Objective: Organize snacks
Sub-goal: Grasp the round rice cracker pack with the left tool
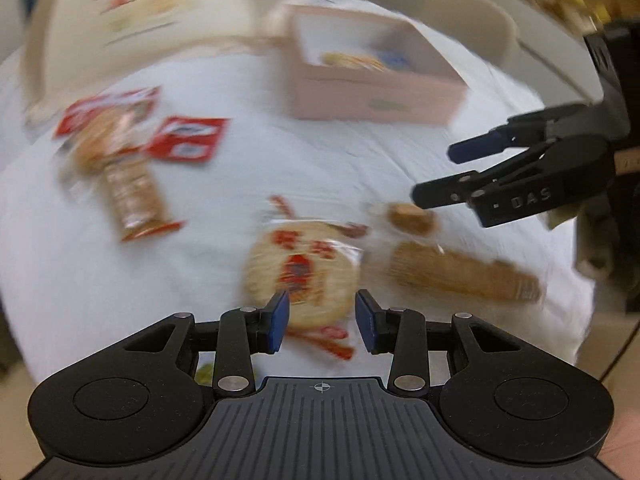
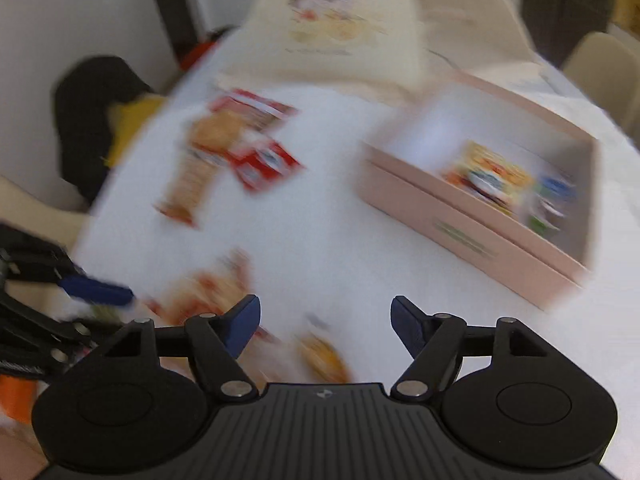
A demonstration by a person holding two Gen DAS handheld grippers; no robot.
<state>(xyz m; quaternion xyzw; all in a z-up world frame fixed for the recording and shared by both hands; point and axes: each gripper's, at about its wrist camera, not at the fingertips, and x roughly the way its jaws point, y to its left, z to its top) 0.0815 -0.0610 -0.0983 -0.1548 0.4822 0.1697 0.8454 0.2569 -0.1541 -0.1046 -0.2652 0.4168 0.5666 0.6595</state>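
Pink cardboard formed the open box that sat toward the far right of the white tabletop, its lid off so packets could be dropped in from above; a yellow packet and a blue-and-green one beside it already lay inside. The loose snacks were spread over the rest of the tabletop, well apart from the box: a long brown biscuit pack lying over red sachets toward the far left, a round clear-wrapped rice cracker near the front edge, and a ridged brown biscuit roll just right of it. The left hand-held gripper hung over the round cracker with its blue pads spread and nothing between them, apparently lining up a pick. The right hand-held gripper was likewise spread and empty; seen from the left wrist, its lower finger reached close to a small brown piece above the roll, though contact could not be judged. Heavy blur smeared every label, so brands were unreadable, and the box's near wall hid part of its contents. A printed cream bag stood at the far edge, its top cut off.
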